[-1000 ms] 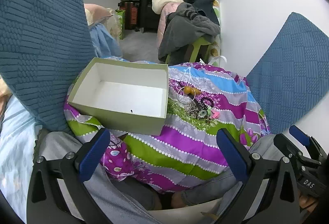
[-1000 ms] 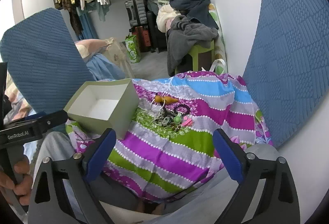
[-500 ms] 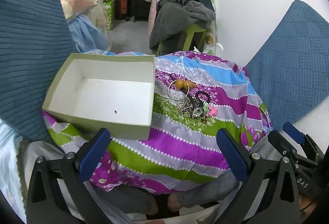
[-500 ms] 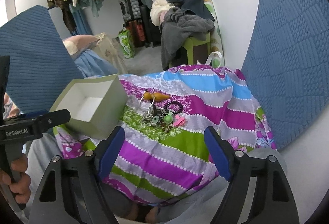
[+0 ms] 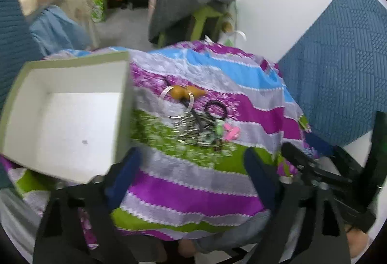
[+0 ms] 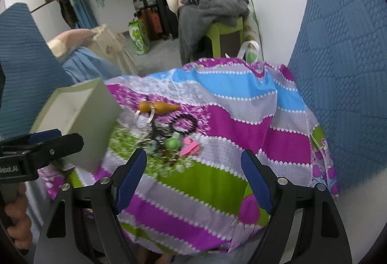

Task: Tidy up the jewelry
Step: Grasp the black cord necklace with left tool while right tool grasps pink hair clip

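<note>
left wrist view:
left gripper [image 5: 191, 162]: blue-padded fingers spread wide, nothing between them, low over the striped cloth [image 5: 193, 181]
box [image 5: 70, 167]: green outside, white inside, open top, empty apart from one small dark speck on the floor; sits on the cloth's left side, near corner just beside the left finger [image 5: 122, 173]
jewelry pile [image 5: 200, 118]: mid-cloth, right of the box, apart from it; blurred
silver bangle [image 5: 176, 104]: thin ring, left edge of the pile, overlapping the orange gourd-shaped piece [image 5: 187, 92]
black bead bracelet [image 5: 215, 109]: small dark loop, right of the bangle
pink piece [image 5: 231, 131]: right edge of the pile, beside a pale green bead; exact shape unclear
right gripper [image 5: 321, 167]: seen from the side at lower right, black frame, finger gap not readable here

right wrist view:
right gripper [image 6: 193, 177]: blue pads wide apart, holding nothing, above the cloth [image 6: 217, 181] just short of the pile
jewelry pile [image 6: 169, 128]: between box and cloth centre, ahead of the left pad
gourd piece [image 6: 158, 106]: orange, lying flat, far end of the pile
black bead bracelet [image 6: 183, 124]: loop lying flat on a magenta stripe
green bead [image 6: 172, 143]: round, bright, touching the pink piece [image 6: 191, 147]
box [image 6: 79, 118]: left of the pile, green wall facing camera
left gripper [image 6: 41, 143]: black tip with blue pad at far left, in front of the box
</note>
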Tool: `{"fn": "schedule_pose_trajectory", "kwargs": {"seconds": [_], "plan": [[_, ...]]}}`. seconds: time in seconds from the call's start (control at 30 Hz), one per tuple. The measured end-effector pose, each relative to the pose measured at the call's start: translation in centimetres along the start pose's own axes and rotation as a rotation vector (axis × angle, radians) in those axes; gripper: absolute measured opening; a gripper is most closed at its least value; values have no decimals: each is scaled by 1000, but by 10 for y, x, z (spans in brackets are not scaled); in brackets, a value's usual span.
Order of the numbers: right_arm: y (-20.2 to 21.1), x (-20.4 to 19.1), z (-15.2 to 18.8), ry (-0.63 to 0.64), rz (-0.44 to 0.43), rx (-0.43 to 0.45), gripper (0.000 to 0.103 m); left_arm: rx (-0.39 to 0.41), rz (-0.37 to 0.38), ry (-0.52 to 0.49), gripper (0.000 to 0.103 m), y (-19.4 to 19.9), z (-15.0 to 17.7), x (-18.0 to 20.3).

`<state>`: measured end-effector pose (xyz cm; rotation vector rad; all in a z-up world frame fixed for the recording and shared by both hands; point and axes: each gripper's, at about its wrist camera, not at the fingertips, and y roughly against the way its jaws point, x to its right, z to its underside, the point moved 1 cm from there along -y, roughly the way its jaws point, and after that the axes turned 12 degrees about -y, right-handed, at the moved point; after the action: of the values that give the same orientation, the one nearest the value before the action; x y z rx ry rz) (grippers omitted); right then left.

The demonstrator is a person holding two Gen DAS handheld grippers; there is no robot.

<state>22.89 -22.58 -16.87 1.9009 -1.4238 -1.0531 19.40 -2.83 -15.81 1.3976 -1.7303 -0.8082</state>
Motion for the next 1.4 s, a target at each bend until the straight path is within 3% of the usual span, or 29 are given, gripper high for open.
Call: {"fn": "schedule_pose_trajectory", "kwargs": {"seconds": [0.1, 0.2, 0.4, 0.5, 0.77, 0.83, 0.87, 0.97, 1.0, 1.4], "plan": [[-24, 8, -3, -9, -11, -53, 57, -21, 23, 11, 70, -19, -6, 2], [-48, 13, -3, -13, -33, -111, 50, -48, 65, 38, 62, -39, -10, 1], [-82, 11, 2, 42, -67, -185, 49, -86, 129, 78, 58, -72, -17, 4], [-96, 11, 3, 75, -74, -209, 41, -118, 152, 95, 47, -88, -17, 3], [-117, 7, 5, 148, -91, -225, 39, -181, 154, 124, 41, -121, -14, -4], [-120, 5, 6, 164, -96, -228, 35, -183, 159, 128, 34, -124, -13, -5], [-121, 4, 7, 172, -96, -229, 30, -181, 162, 127, 34, -125, -12, -5], [-120, 1, 8, 185, -94, -221, 30, -170, 157, 108, 32, -125, -14, -3], [-120, 1, 8, 186, -96, -222, 30, -167, 158, 105, 24, -123, -14, -2], [-96, 3, 20, 105, -28, -253, 30, -187, 170, 80, 24, -105, -2, 4]]}}
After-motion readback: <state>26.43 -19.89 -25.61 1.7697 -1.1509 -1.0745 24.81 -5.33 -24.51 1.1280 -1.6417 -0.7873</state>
